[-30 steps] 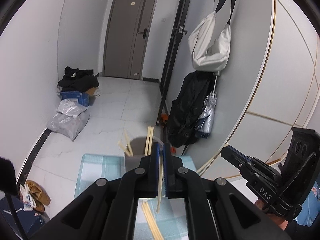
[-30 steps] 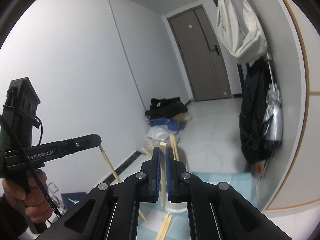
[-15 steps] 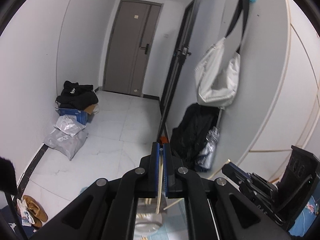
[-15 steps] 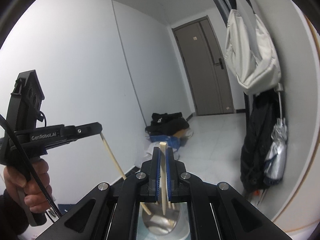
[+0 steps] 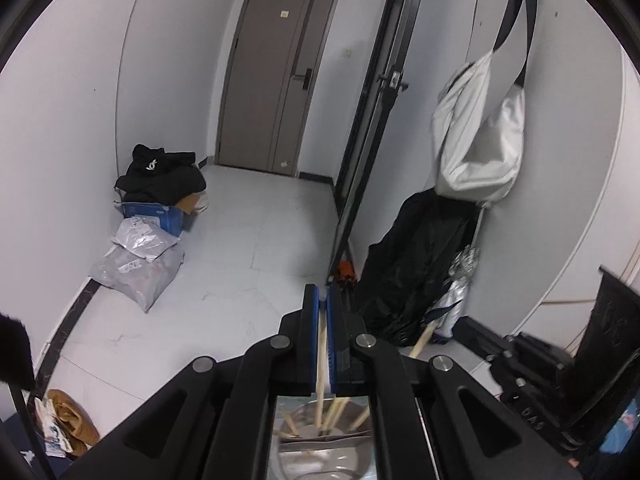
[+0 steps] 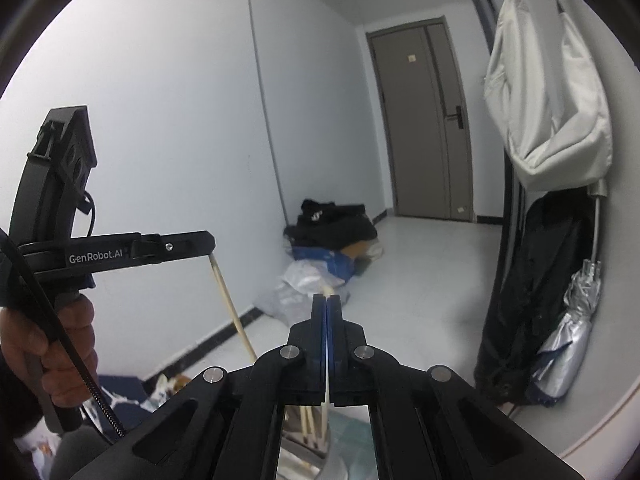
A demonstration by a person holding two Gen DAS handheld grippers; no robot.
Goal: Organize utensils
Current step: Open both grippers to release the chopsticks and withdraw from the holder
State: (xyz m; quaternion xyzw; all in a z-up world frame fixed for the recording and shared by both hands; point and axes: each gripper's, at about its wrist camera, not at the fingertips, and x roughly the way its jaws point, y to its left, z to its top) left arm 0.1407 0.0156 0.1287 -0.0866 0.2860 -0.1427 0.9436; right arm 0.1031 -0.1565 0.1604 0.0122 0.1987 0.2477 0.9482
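Both claws have risen, so the grey metal cup [image 5: 320, 452] now sits at bottom centre; left claw [image 5: 323, 300] and right claw [image 6: 327, 304] each pinch 1 pale wooden chopstick [image 6: 327, 380].

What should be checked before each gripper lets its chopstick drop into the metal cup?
1. Left gripper shut on its chopstick: ok.
2. Right gripper shut on its own chopstick: ok.
3. Left chopstick's lower end over the metal cup: ok, it reaches down among the sticks already inside.
4. Right chopstick's lower end over the cup: cannot tell, the gripper body hides it.
5. The two grippers apart from each other: ok, a gap shows in the right wrist view.
6. Room left in the cup: ok, several sticks but open space.
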